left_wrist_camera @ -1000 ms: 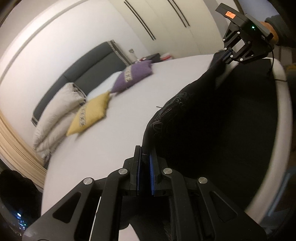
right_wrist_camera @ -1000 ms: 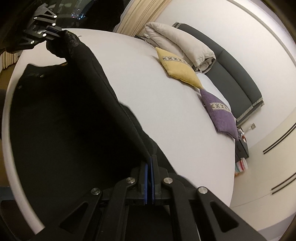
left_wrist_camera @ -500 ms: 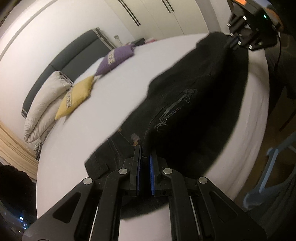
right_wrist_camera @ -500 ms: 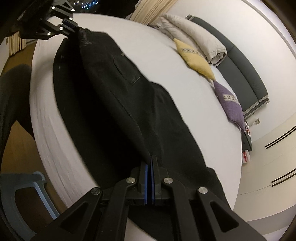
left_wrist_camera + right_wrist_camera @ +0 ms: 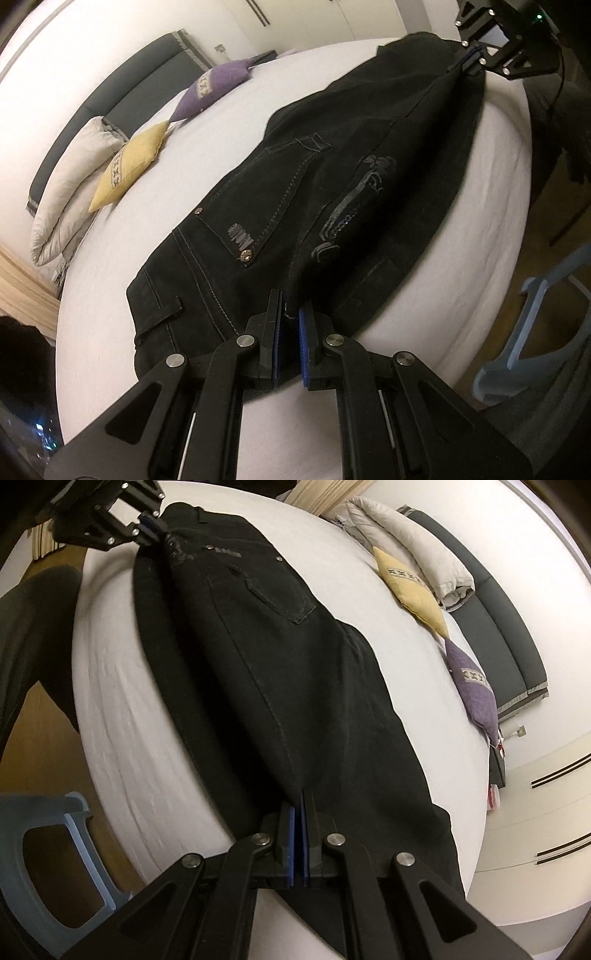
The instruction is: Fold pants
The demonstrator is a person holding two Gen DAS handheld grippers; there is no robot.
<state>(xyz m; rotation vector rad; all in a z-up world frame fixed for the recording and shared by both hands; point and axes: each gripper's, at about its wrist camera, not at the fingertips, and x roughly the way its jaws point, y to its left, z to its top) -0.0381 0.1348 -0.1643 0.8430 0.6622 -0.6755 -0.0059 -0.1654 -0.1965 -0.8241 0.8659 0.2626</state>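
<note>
The black pants [image 5: 332,192] lie lengthwise along the near edge of the white bed [image 5: 207,155], one leg folded over the other. My left gripper [image 5: 290,325] is at the waist end with its jaws slightly parted and the waistband fabric between the blue pads. My right gripper [image 5: 301,812] is shut on the pants [image 5: 295,686] at the leg end. Each gripper shows in the other's view, the right one [image 5: 476,61] and the left one [image 5: 149,524].
A yellow cushion [image 5: 127,168], a purple cushion [image 5: 212,86] and a folded grey duvet [image 5: 66,184] lie by the dark headboard. A blue plastic stool [image 5: 55,853] stands on the wood floor by the bed's edge. White wardrobes stand behind.
Both grippers have lowered the pants from held-up and hanging to lying flat on the bed, top leg laid over the bottom one. The left jaws have parted slightly.
</note>
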